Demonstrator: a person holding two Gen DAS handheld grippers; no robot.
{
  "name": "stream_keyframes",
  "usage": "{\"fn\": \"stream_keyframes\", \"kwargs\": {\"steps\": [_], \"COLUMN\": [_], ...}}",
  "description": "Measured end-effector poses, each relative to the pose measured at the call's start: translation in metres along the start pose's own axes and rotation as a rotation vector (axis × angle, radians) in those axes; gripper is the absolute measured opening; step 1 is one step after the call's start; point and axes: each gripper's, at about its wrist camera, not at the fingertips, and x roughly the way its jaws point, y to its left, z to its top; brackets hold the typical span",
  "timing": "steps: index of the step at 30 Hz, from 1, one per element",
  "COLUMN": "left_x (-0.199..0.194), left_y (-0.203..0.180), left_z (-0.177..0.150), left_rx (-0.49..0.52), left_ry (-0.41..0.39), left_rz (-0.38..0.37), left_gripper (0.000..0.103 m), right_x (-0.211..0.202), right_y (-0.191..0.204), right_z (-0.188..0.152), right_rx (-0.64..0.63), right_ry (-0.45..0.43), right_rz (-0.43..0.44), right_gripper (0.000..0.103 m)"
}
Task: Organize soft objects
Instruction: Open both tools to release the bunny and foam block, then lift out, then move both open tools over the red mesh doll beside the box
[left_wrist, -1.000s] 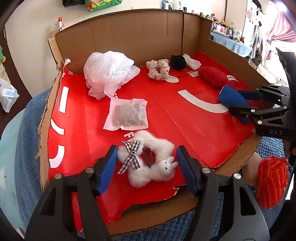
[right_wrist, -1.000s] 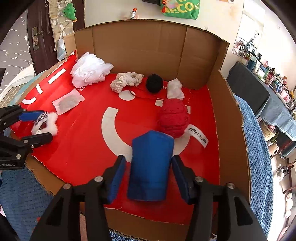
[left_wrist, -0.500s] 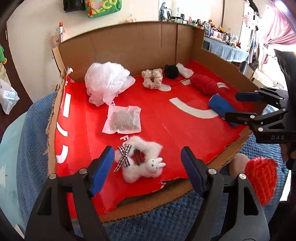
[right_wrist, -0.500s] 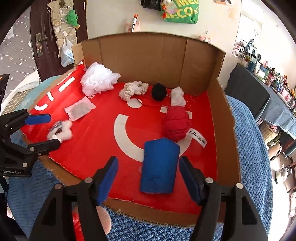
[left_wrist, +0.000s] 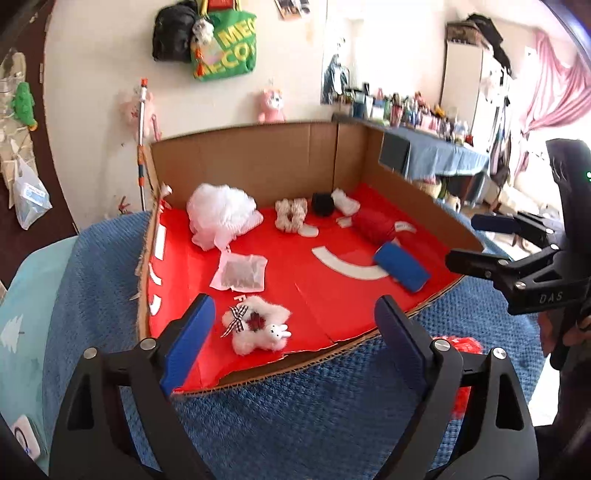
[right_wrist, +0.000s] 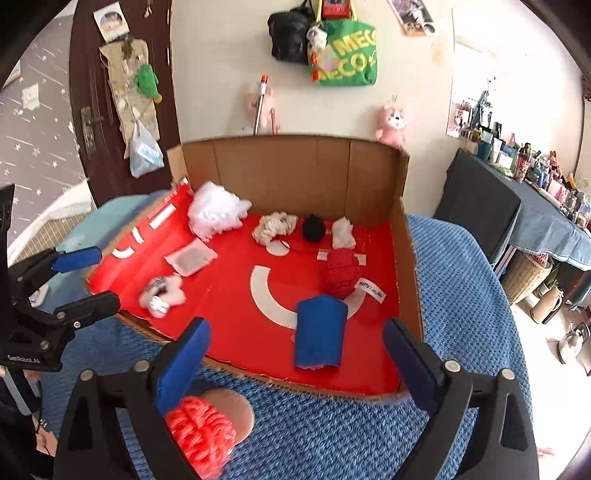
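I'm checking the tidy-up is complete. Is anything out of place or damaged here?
Yes. A red knitted toy lies on the blue blanket, outside the cardboard tray. The tray's front edge looks torn and ragged.

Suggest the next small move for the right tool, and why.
Probably lower the right tool toward the red-and-tan knitted item: it lies on the blue blanket outside the cardboard tray, while both tools stand open and empty.
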Motion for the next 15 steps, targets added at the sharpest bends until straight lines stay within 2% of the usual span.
{"fn": "stream_keyframes", "kwargs": {"steps": [3, 6, 15], "left_x": [-0.015, -0.028, -0.053], "left_y": [-0.005, -0.009, -0.023], "left_z": [-0.004, -0.010, -0.039], "left_rx": [-0.013, -0.029, -0.070], "left_ry": [-0.041, -0.070, -0.141], "left_rz": [0.006, 0.012, 0.074], "left_gripper": [0.095, 0.095, 0.096], "right_x": [-0.016, -0.031, -0.061], "right_y": [0.002, 0.005, 0.014], "right_z": [-0.004, -0.010, -0.044], "right_rx": [0.013, 0.019, 0.044], "right_ry": [-0.043, -0.081, -0.162], "right_rz": [-0.003, -0.013, -0.043], "right_gripper": [0.100, 0.103, 0.103]}}
